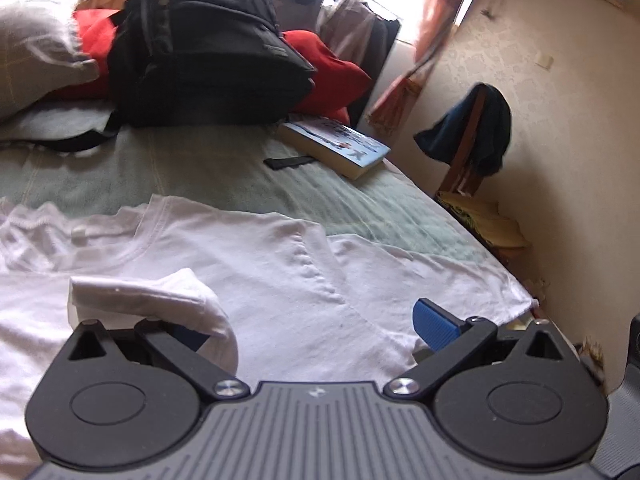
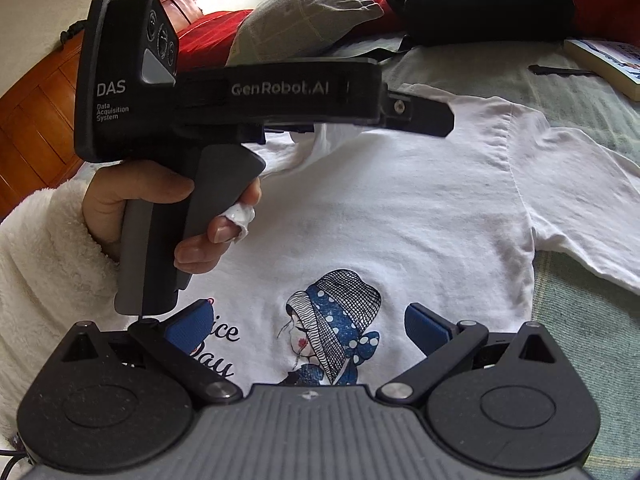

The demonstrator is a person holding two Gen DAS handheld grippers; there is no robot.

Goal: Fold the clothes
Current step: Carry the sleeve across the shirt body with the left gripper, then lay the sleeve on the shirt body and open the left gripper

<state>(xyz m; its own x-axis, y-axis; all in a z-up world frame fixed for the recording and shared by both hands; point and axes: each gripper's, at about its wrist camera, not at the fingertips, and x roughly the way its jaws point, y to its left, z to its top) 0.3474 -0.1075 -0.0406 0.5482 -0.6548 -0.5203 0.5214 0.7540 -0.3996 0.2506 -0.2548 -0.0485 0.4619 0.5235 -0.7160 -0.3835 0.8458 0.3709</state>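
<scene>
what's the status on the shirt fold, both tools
Left tool open, sleeve fabric draped over one finger. Right tool open, empty, over the print. White t-shirt flat on bed, unfolded. Book, backpack beyond collar.

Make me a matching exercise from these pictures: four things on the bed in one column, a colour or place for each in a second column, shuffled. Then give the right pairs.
Things:
1. T-shirt
2. Backpack
3. Book
4. Cushion behind the backpack

Colour or place:
A. Red
B. Lying near the bed's edge, past the T-shirt, with a blue and white cover
C. Black, resting against the pillows
D. White, spread flat with a printed picture of a girl in a blue dotted headscarf

Right pairs: 1-D, 2-C, 3-B, 4-A
</scene>
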